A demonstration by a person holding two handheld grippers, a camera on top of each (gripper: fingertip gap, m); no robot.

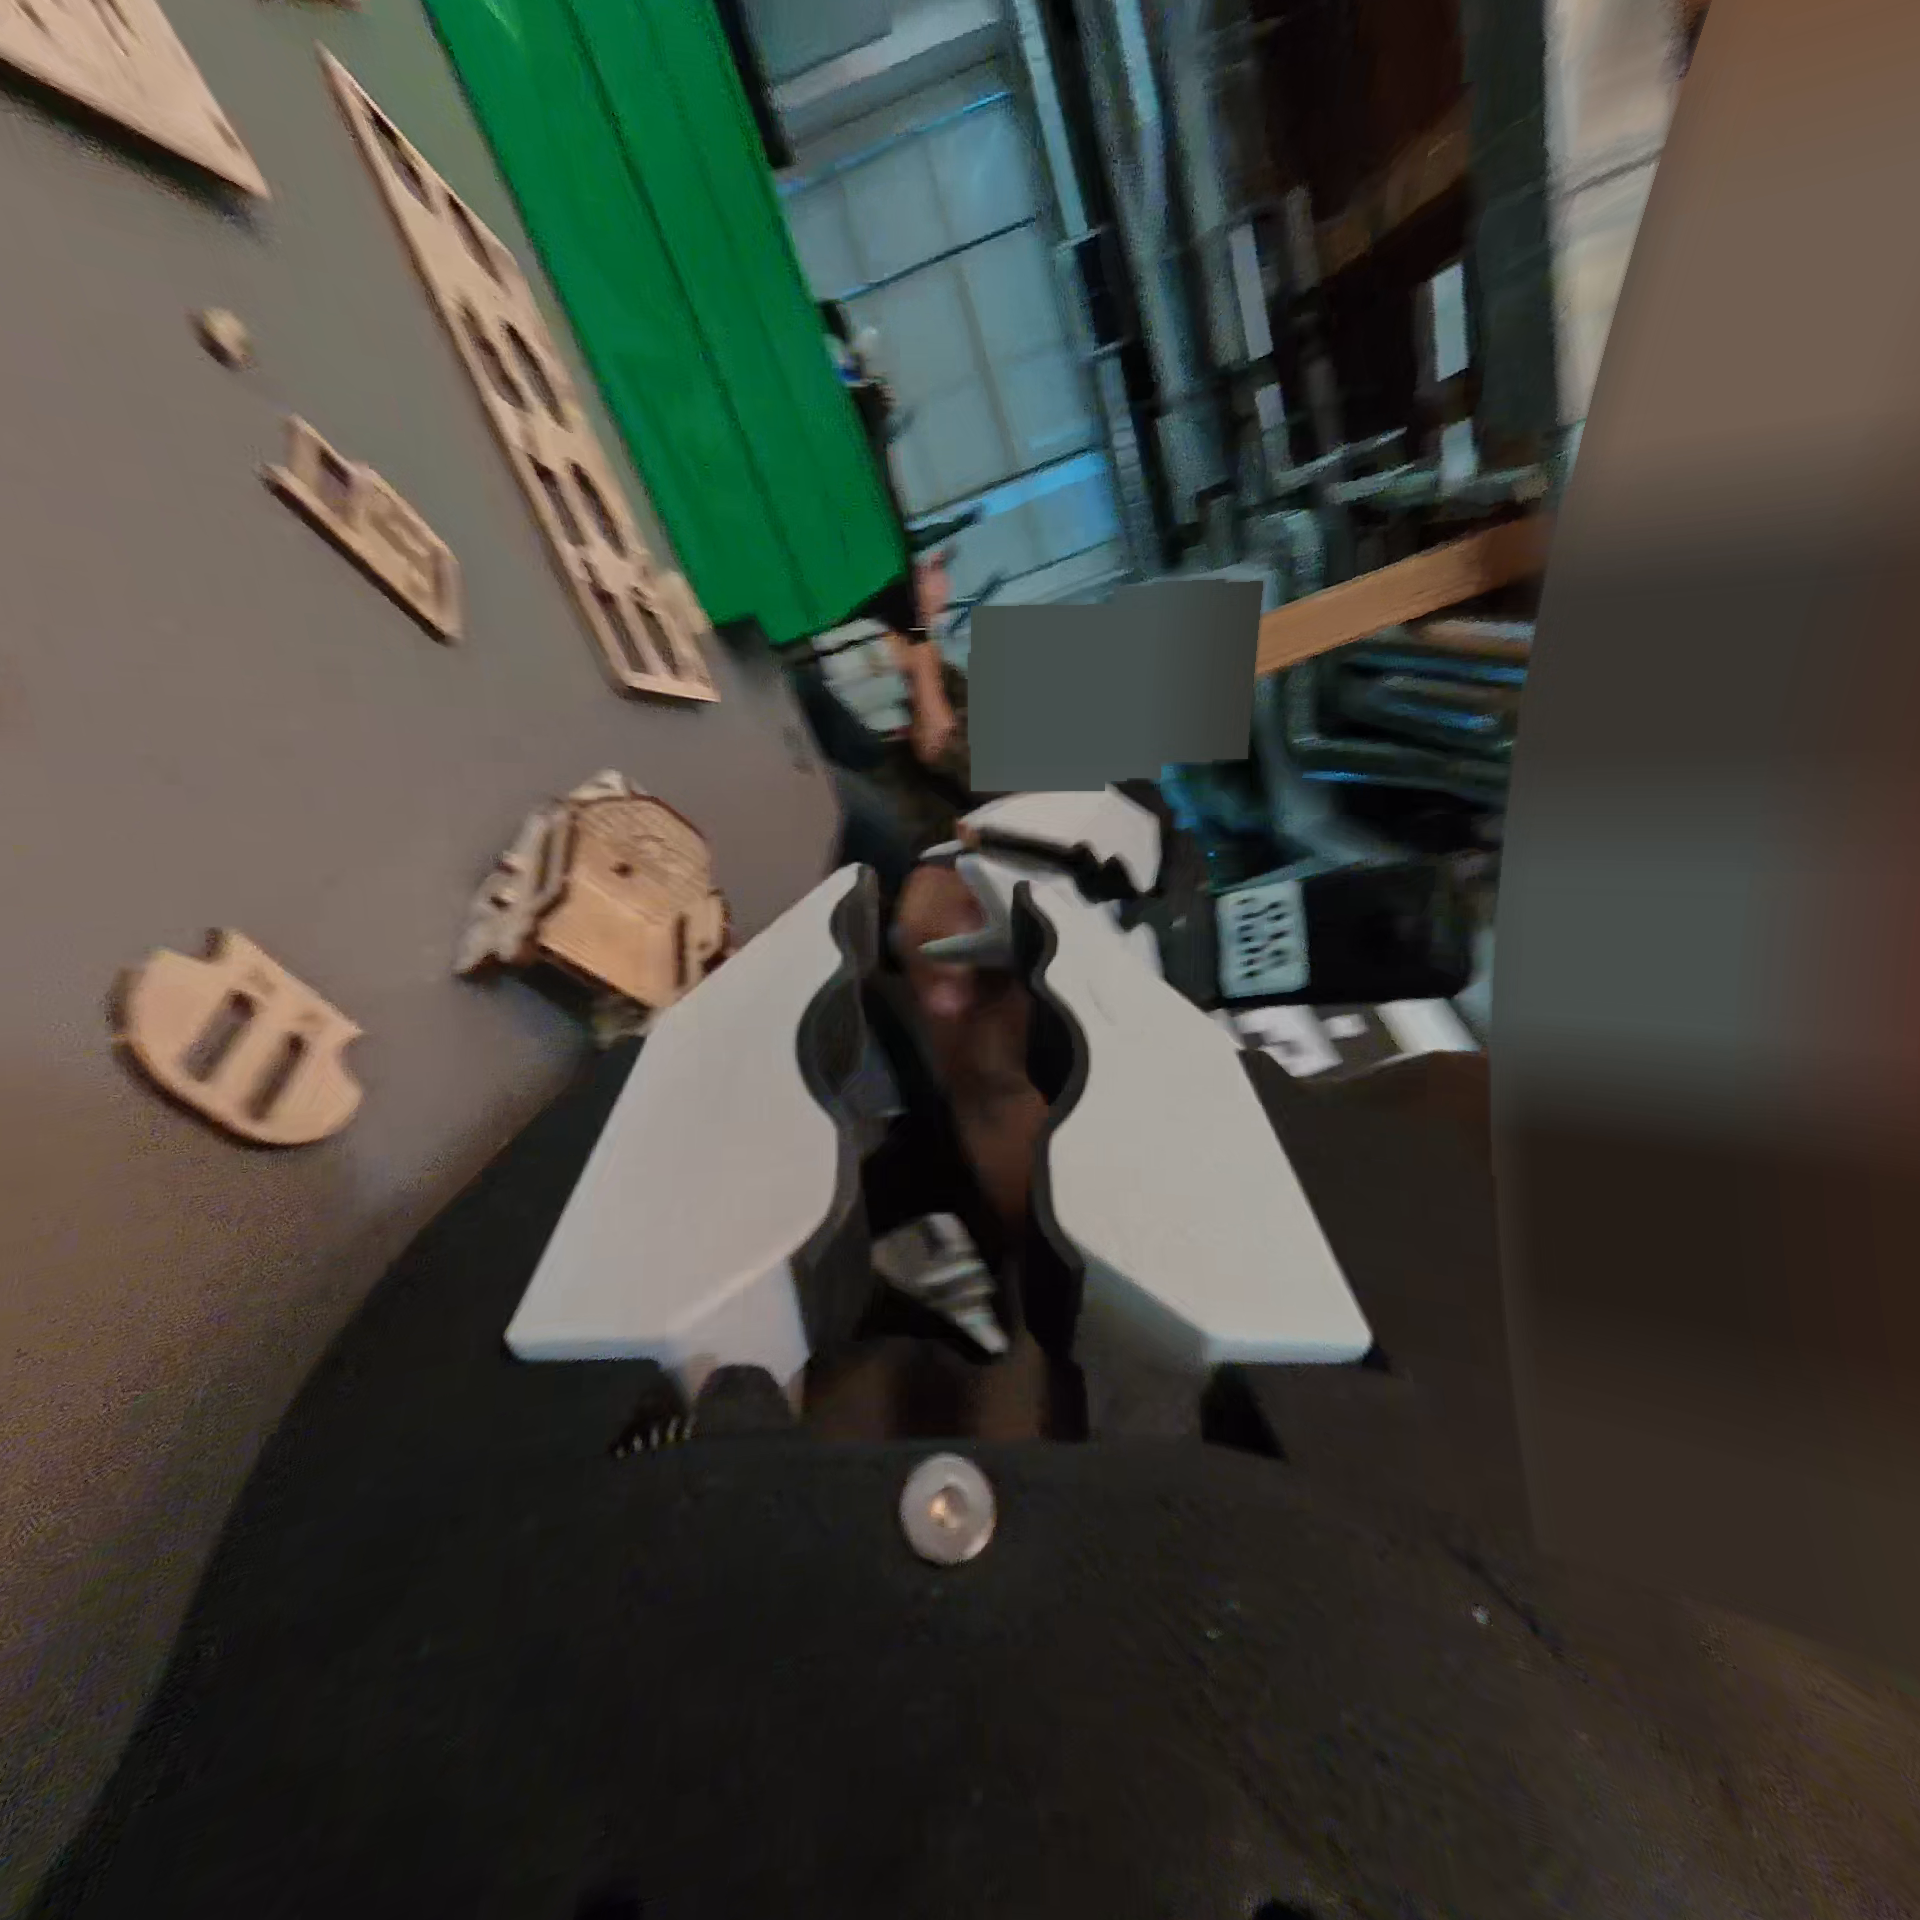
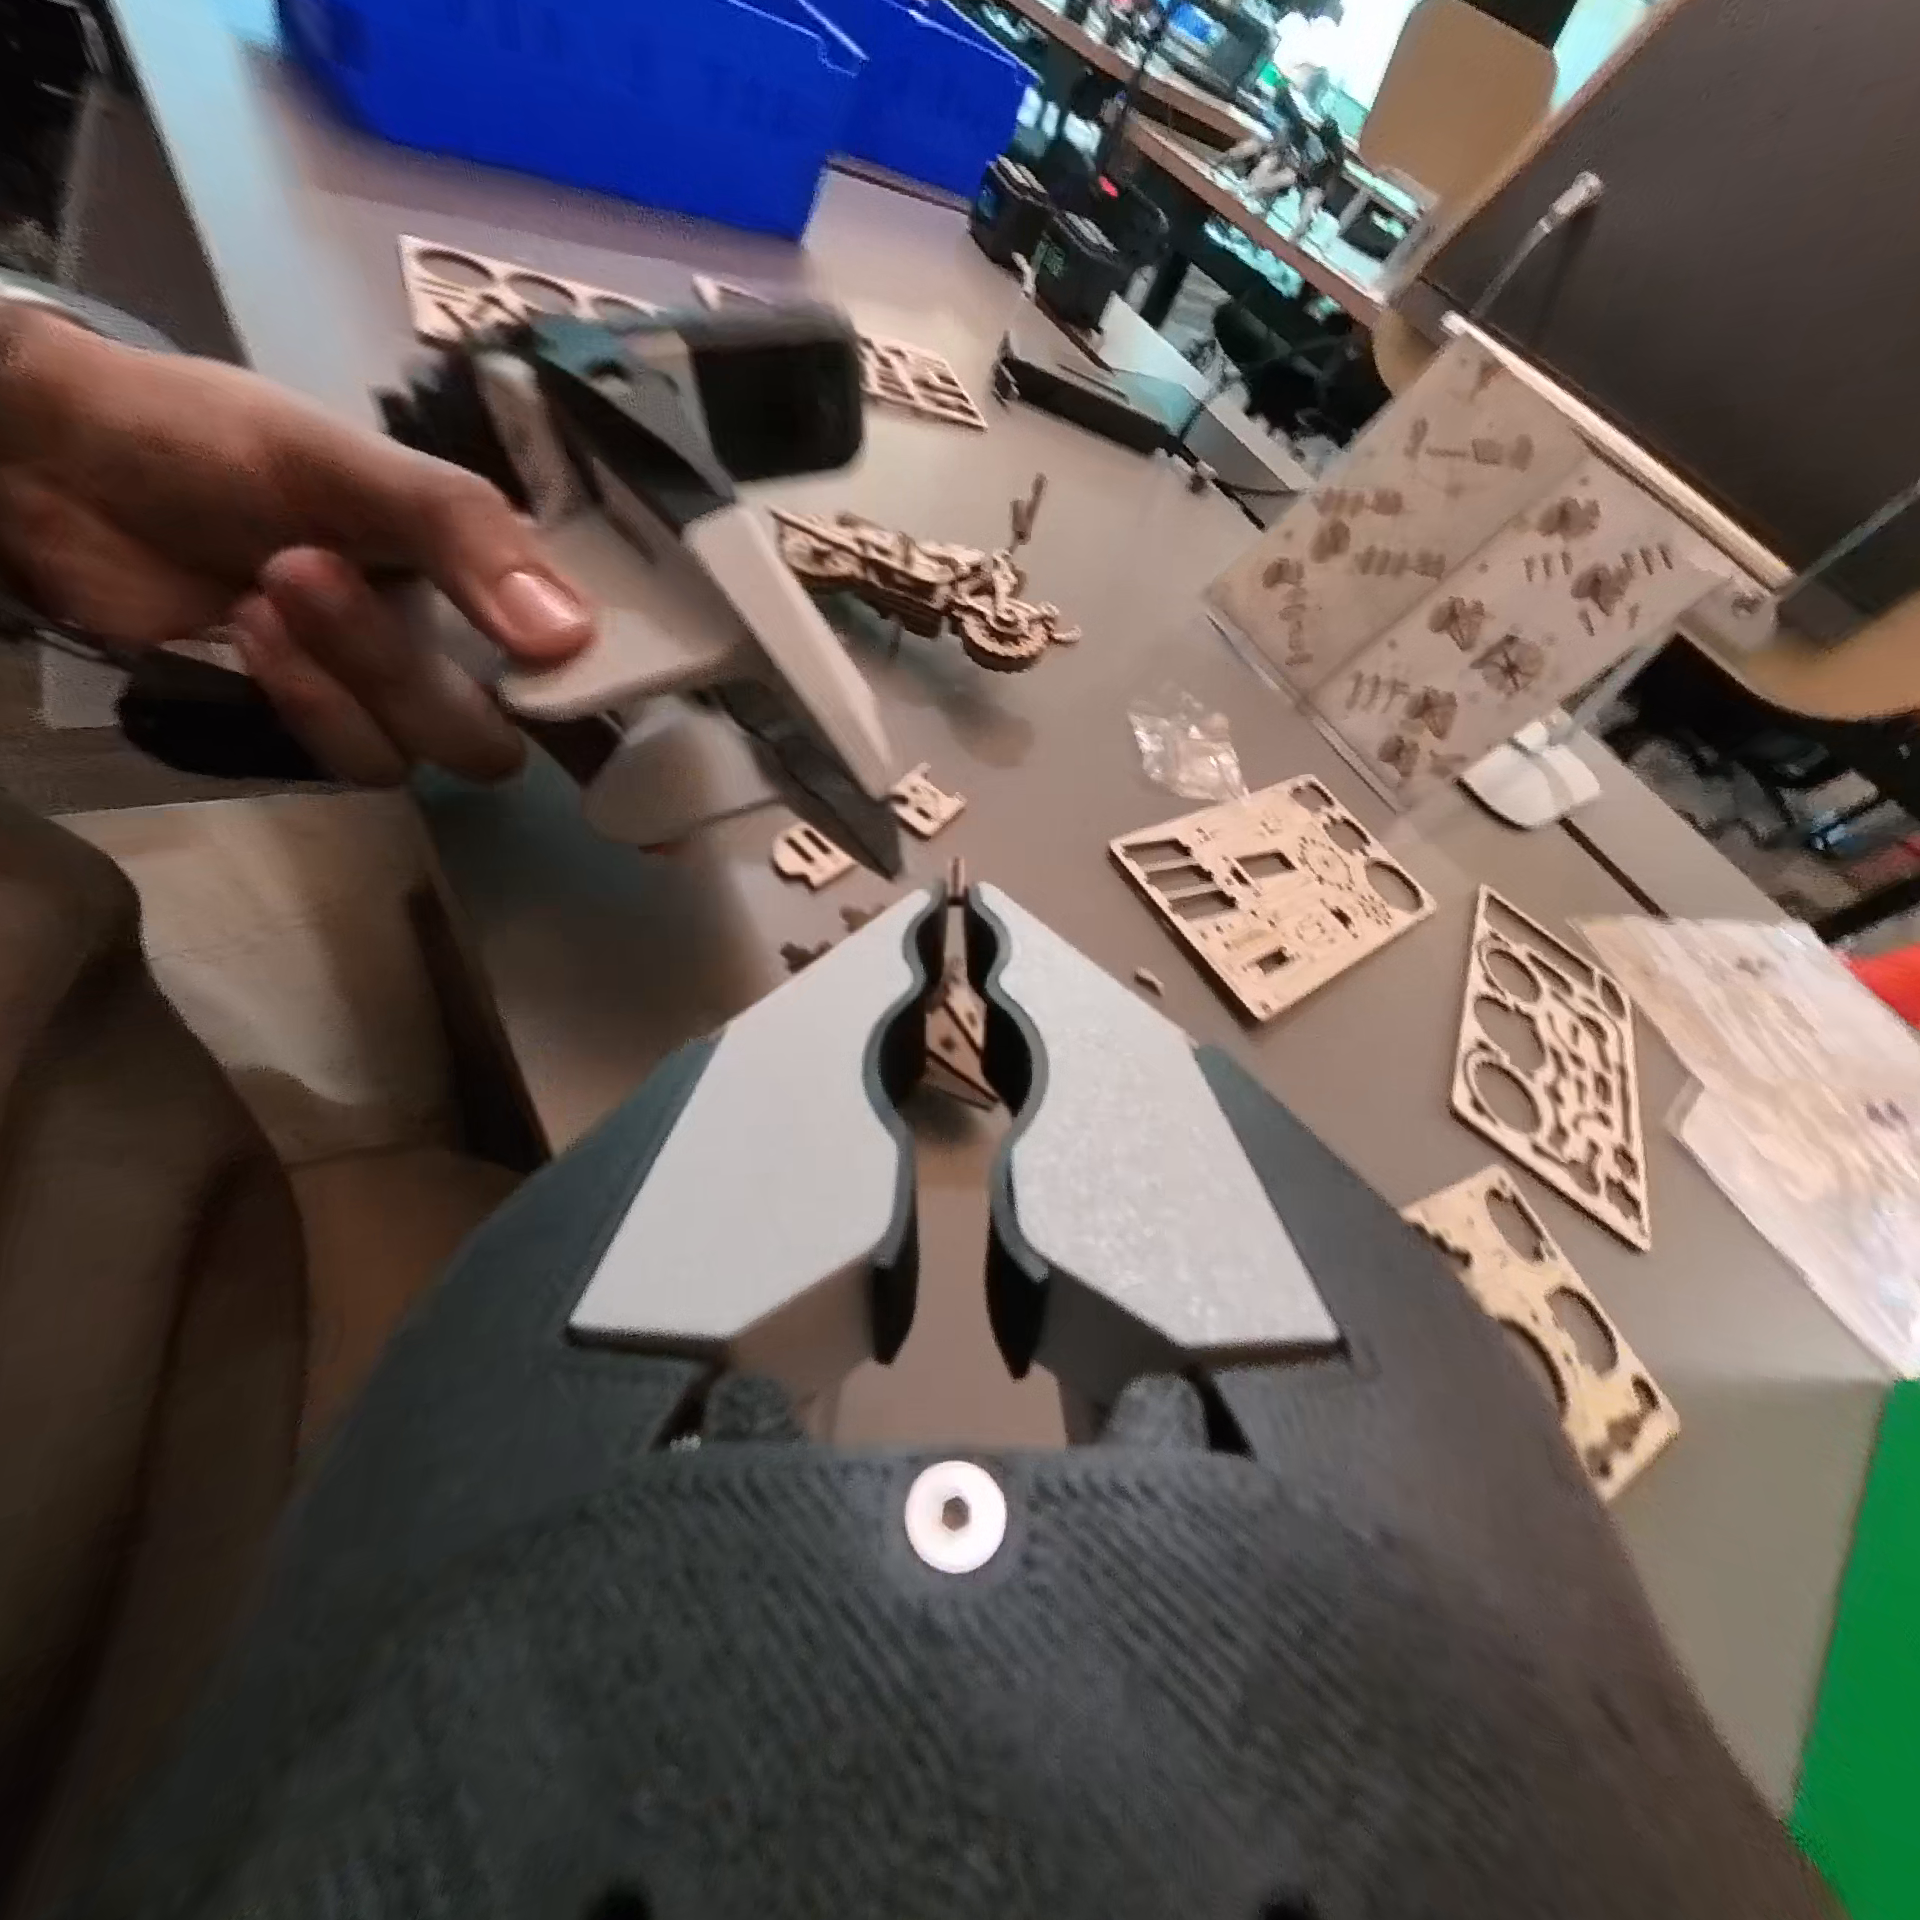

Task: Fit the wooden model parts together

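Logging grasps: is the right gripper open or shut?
Shut: the right gripper pinches a thin wooden part between its nearly touching fingers.

Rt gripper [image 2: 958, 914] fingers: small wooden part [image 2: 956, 1023] between them, tips nearly together. Lt gripper [image 2: 878, 847] just ahead-left of rt fingertips, hand [image 2: 281, 561] on it. Two small pcs [image 2: 868, 826] on table [image 2: 1039, 727] beside lt tips. Model motorcycle [image 2: 925, 582] farther ahead. Cut-out sheets [image 2: 1273, 899] rt of fingers, booklet [image 2: 1455, 582] beyond them. Bins [image 2: 644, 104] far back-left.

Lt view: slotted pc [image 1: 239, 1039] and sub-assy [image 1: 603, 894] left of fingers; long sheet [image 1: 520, 384] farther ahead-left.
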